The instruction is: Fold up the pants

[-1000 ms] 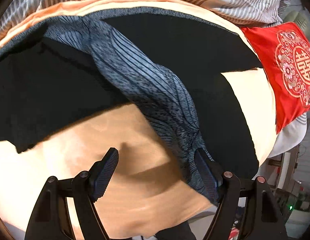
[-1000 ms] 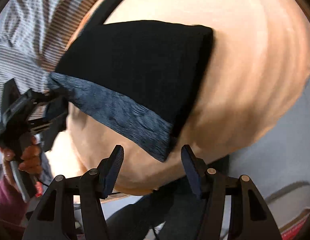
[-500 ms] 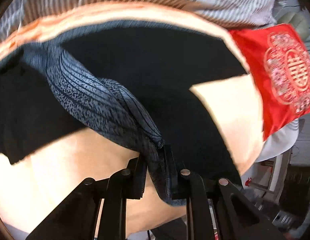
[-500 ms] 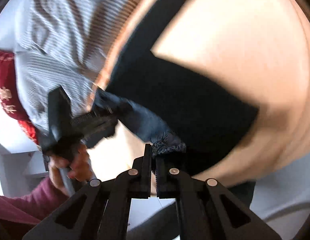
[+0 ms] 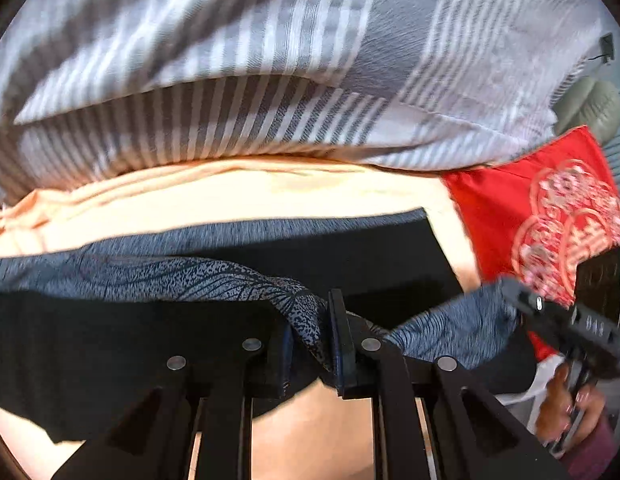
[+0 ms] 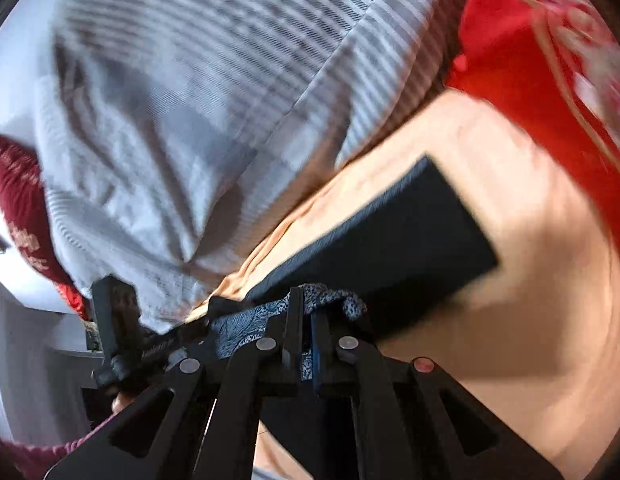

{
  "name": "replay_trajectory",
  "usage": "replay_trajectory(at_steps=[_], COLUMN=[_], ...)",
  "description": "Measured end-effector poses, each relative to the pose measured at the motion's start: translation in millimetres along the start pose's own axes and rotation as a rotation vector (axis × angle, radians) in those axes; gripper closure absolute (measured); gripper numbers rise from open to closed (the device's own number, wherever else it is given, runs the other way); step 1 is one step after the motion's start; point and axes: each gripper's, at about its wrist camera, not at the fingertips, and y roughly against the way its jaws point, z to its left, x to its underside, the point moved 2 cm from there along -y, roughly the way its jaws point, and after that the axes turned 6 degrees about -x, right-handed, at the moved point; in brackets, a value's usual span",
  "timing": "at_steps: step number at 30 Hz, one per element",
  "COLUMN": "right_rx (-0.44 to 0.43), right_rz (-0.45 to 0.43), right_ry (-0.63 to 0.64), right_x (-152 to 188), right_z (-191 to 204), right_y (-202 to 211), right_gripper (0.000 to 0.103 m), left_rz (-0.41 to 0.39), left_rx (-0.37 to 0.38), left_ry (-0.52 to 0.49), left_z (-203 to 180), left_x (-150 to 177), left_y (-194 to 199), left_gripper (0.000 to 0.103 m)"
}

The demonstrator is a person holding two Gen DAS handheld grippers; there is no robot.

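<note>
Black pants (image 5: pixel 370 256) with a grey patterned waistband (image 5: pixel 181 276) lie across a peach sheet (image 5: pixel 269 192). My left gripper (image 5: pixel 310 320) is shut on a bunch of that patterned band, which stretches off to the right toward my other gripper (image 5: pixel 522 300). In the right wrist view my right gripper (image 6: pixel 303 308) is shut on the band's other end (image 6: pixel 334 300), lifted above the black pants (image 6: pixel 410 236). The left gripper (image 6: pixel 205 322) shows there at lower left, held by a hand.
A grey striped duvet (image 5: pixel 289 60) is heaped along the far side of the bed. A red embroidered pillow (image 5: pixel 550 208) lies at the right. A person's hand (image 5: pixel 570 412) and maroon sleeve (image 6: pixel 49 452) hold the grippers' handles.
Both grippers went from open to shut on the patterned waistband, then lifted it and carried it across the pants toward the striped duvet.
</note>
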Motion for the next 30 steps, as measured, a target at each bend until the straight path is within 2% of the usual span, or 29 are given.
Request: replay_trajectory(at_steps=[4, 7, 9, 12, 13, 14, 16, 17, 18, 20, 22, 23, 28, 29, 30], right_rx=[0.102, 0.154, 0.188, 0.249, 0.269, 0.27, 0.243, 0.244, 0.263, 0.327, 0.352, 0.365, 0.393, 0.404, 0.46], right_rz=[0.065, 0.107, 0.135, 0.143, 0.135, 0.131, 0.123, 0.125, 0.12, 0.072, 0.044, 0.06, 0.184, 0.193, 0.188], right_ry=[0.018, 0.015, 0.019, 0.021, 0.002, -0.013, -0.031, -0.014, 0.014, 0.108, 0.182, 0.194, 0.237, 0.247, 0.277], right_x=[-48.0, -67.2, -74.0, -81.0, -86.8, -88.4, -92.5, -92.8, -92.6, -91.2, -86.5, -83.4, -66.8, -65.2, -65.2], right_z=[-26.0, -43.1, -51.5, -64.4, -72.2, -76.7, -79.5, -75.4, -70.3, -53.7, -42.7, -42.4, -49.5, -57.6, -58.0], right_y=[-42.7, -68.5, -81.6, -91.7, -91.1, -89.1, -81.8, -77.8, -72.8, -55.9, -41.6, -39.6, -63.8, -62.5, -68.9], right_gripper=[0.1, 0.1, 0.1, 0.1, 0.1, 0.099, 0.098, 0.09, 0.063, 0.03, 0.03, 0.035, 0.081, 0.089, 0.093], left_rz=[0.027, 0.046, 0.044, -0.023, -0.046, -0.085, -0.099, -0.081, -0.05, -0.007, 0.022, 0.032, 0.056, 0.052, 0.046], left_rx=[-0.052, -0.081, -0.098, -0.139, -0.144, -0.164, -0.228, -0.252, -0.283, -0.351, -0.413, -0.428, -0.462, -0.466, -0.468], left_ry=[0.01, 0.029, 0.029, -0.004, -0.009, -0.018, -0.047, -0.052, -0.048, -0.035, -0.031, -0.019, -0.001, -0.002, -0.001], left_z=[-1.8, -2.5, -4.7, -7.0, -5.4, -2.2, 4.0, 7.3, 13.4, 25.4, 32.3, 35.4, 38.7, 38.5, 38.7], left_x=[-11.2, -16.8, -18.8, -19.5, -18.5, -15.9, -10.6, -8.8, -4.0, 7.6, 15.8, 20.2, 30.4, 30.0, 28.7], left_y=[-28.4, -37.5, -33.5, -7.3, 2.0, 13.2, 17.7, 13.7, 5.1, -16.5, -33.6, -41.9, -65.1, -67.2, -69.1], left_gripper=[0.085, 0.084, 0.077, 0.056, 0.037, 0.028, 0.028, 0.028, 0.028, 0.028, 0.028, 0.028, 0.028, 0.028, 0.028])
